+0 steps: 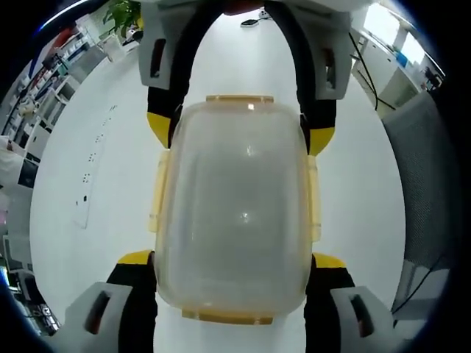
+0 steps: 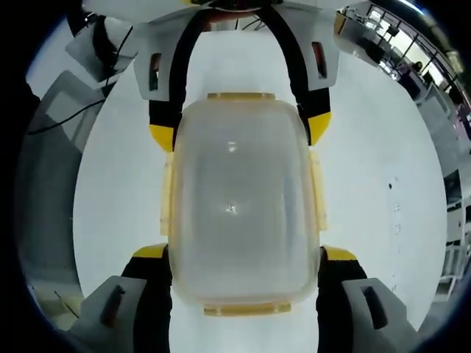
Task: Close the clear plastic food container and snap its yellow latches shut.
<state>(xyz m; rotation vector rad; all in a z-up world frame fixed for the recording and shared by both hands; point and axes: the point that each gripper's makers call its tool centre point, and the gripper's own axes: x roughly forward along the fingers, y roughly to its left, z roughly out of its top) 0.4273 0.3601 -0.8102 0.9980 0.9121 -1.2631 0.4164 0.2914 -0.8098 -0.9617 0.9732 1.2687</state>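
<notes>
The clear plastic food container (image 1: 235, 213) lies lid-up on the white table (image 1: 103, 147), seen lengthwise in both views (image 2: 239, 198). Yellow latches line its long sides (image 1: 157, 193) and both ends (image 1: 239, 98). My left gripper (image 1: 232, 259) clamps the end nearest it, one yellow-tipped finger against each side. The right gripper (image 1: 239, 132) holds the far end the same way. In the right gripper view, the right gripper (image 2: 245, 254) grips the near end and the left gripper (image 2: 240, 131) the far one. I cannot tell whether the latches are snapped down.
A grey chair (image 1: 427, 184) stands off the table's edge, and it also appears in the right gripper view (image 2: 51, 184). A white strip (image 1: 83, 202) lies on the table. Shelves (image 1: 44, 81) and a plant (image 1: 121, 15) stand beyond the table.
</notes>
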